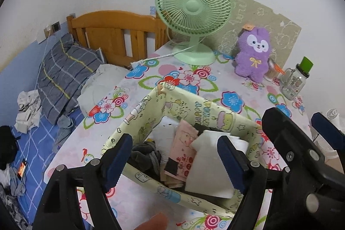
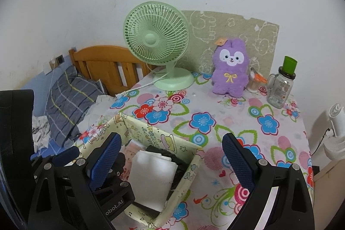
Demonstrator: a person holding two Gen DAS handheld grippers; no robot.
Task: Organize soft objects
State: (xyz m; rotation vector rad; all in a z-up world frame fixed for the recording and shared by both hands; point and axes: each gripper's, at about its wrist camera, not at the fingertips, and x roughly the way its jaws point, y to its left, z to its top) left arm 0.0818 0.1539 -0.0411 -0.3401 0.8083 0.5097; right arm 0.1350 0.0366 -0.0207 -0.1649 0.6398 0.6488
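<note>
Left gripper (image 1: 174, 156) hangs over the fabric storage bin (image 1: 215, 113), jaws spread, nothing between the pads. Right gripper (image 2: 172, 163) sits just beside it at the bin's right side, jaws also spread wide and empty.

Bin is pale yellow cloth with cartoon prints and lettering (walls sagging, rim uneven), standing on the floral tablecloth (image 1: 163, 72) near the table's front-left part. Inside, packed loosely:
- white folded cloth (image 1: 210, 165) on top at the right, flat, creased
- pink printed towel (image 1: 183, 152) under it, partly covered
- dark grey sock bundle (image 1: 146, 154) at the left wall
- something black (image 2: 163, 154) beneath the white piece, can't tell what

Purple plush rabbit (image 2: 229, 71) sits upright at the table's back, well apart from the bin, between the green desk fan (image 2: 155, 40) and a clear jar with green lid (image 2: 280, 87).
</note>
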